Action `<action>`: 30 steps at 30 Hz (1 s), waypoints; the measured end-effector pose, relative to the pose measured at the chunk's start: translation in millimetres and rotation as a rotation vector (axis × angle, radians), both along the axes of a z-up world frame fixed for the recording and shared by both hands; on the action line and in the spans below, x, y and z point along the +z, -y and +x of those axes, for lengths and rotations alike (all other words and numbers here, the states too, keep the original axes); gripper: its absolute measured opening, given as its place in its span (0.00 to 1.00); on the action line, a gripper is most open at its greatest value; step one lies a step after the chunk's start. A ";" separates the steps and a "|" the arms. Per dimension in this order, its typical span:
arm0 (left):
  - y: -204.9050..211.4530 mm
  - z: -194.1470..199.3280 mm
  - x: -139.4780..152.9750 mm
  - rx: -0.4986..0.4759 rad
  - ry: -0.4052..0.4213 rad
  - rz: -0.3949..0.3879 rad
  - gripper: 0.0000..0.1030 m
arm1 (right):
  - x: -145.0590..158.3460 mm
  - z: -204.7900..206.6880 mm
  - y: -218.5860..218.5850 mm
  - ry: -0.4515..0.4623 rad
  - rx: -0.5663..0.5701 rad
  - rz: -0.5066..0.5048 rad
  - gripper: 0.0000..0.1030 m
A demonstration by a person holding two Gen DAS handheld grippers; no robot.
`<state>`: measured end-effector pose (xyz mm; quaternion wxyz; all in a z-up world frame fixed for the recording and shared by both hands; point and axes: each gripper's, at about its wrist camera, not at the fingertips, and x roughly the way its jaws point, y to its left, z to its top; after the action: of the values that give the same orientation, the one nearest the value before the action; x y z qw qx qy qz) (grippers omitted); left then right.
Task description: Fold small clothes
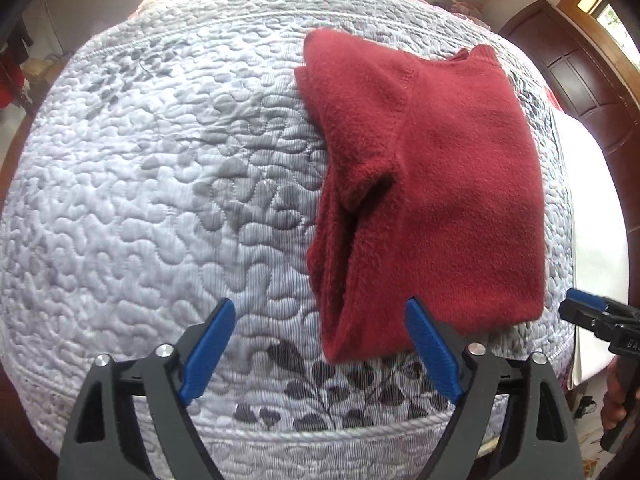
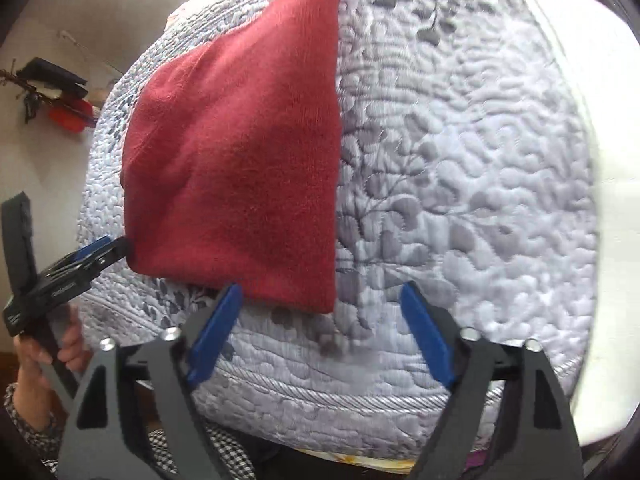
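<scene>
Red fleece top lying folded on the grey quilted bedspread, close to the near edge. Sleeve folded across the body, soft fold opening along the left side. Leaf pattern stitched into the bedspread near the front edge.

Left gripper wide open, blue pads spread apart, holding nothing. Right pad just touching or just over the near edge of the top; hard to tell which. In the right wrist view, left gripper at the near left corner of the top, hand on its handle.

Right gripper wide open too, empty, hanging over the bedspread by the near right corner of the top. Dark wooden door behind the bed, on the right.
</scene>
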<state>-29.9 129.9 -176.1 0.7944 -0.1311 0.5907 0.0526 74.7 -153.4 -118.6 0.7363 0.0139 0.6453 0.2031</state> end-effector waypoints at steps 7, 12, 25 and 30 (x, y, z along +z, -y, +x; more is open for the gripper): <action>10.2 -19.4 32.2 0.029 -0.016 0.021 0.91 | 33.2 -14.9 -3.7 0.049 0.009 -0.021 0.92; 17.5 -34.8 53.6 0.034 0.004 0.061 0.96 | 55.1 -31.2 -14.4 0.084 0.035 -0.040 0.93; 35.0 -60.0 96.0 0.041 0.014 0.119 0.96 | 89.4 -48.5 -19.7 0.107 0.011 -0.079 0.97; 42.7 -67.8 108.8 0.030 0.027 0.105 0.96 | 96.3 -57.2 -22.6 0.117 0.018 -0.096 0.97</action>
<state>-97.6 87.3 -67.4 0.8073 -0.0989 0.5742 0.0937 17.5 -130.7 -22.3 0.7707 -0.0392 0.6103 0.1791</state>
